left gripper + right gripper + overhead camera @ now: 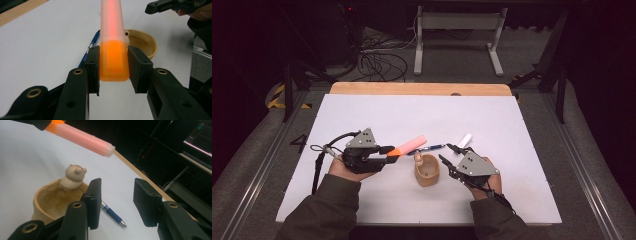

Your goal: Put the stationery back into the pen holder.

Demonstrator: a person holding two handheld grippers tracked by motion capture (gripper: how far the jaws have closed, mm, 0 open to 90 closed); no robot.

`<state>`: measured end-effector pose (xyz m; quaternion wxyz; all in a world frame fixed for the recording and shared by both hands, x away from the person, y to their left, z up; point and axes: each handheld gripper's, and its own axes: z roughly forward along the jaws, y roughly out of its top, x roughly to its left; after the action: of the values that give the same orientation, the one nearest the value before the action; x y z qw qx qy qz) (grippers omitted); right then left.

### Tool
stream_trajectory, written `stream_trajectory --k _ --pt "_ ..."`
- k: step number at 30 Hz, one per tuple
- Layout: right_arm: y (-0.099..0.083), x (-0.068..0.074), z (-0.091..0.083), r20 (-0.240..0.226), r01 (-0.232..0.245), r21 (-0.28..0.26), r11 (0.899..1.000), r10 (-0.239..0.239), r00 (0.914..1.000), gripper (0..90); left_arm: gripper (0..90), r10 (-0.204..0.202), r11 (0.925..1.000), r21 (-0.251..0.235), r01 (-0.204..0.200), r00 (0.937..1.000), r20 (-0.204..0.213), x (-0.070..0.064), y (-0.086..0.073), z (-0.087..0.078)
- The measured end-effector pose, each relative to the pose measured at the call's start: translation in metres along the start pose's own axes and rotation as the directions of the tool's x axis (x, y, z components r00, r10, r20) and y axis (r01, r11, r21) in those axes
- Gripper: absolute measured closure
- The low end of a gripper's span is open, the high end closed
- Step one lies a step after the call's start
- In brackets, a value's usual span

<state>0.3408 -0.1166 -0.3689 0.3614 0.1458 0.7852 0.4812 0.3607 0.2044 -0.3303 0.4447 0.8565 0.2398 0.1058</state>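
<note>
Left gripper [388,153] clamps the orange end of a pink highlighter [408,146] raised just left of the wooden cup [427,171], while right gripper [447,154] gapes empty beside it

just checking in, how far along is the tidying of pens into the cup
Done: the left hand-held gripper has the orange highlighter clamped by its orange end and lifted off the table. In hand: it hangs beside the wooden cup, not yet over it. Left: dropping it in, then the blue pen and the white marker lying on the table. The right hand-held gripper is open by the cup.
</note>
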Motion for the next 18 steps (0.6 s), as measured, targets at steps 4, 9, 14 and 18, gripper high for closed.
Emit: stream_trajectory --k 4,9,14,18 --pt "0.003 0.004 0.001 0.008 0.033 -0.004 0.999 -0.033 0.9994 58.7 64.6 0.004 1.0 0.009 -0.004 0.9999 0.015 -0.005 0.006 0.005" --pt "0.004 0.008 0.002 0.01 0.065 -0.008 0.998 -0.065 0.9978 58.4 64.6 0.014 0.9996 0.024 -0.015 0.9994 0.032 -0.01 0.012 0.012" --pt "0.005 0.01 0.003 0.013 0.077 -0.018 0.997 -0.077 0.997 57.5 64.5 0.012 0.9994 0.032 -0.014 0.9991 0.042 -0.013 0.017 0.02" --pt "0.005 0.011 0.003 0.016 0.09 -0.023 0.996 -0.09 0.9958 57.5 64.6 0.011 0.9992 0.037 -0.013 0.9985 0.054 -0.016 0.022 0.026"
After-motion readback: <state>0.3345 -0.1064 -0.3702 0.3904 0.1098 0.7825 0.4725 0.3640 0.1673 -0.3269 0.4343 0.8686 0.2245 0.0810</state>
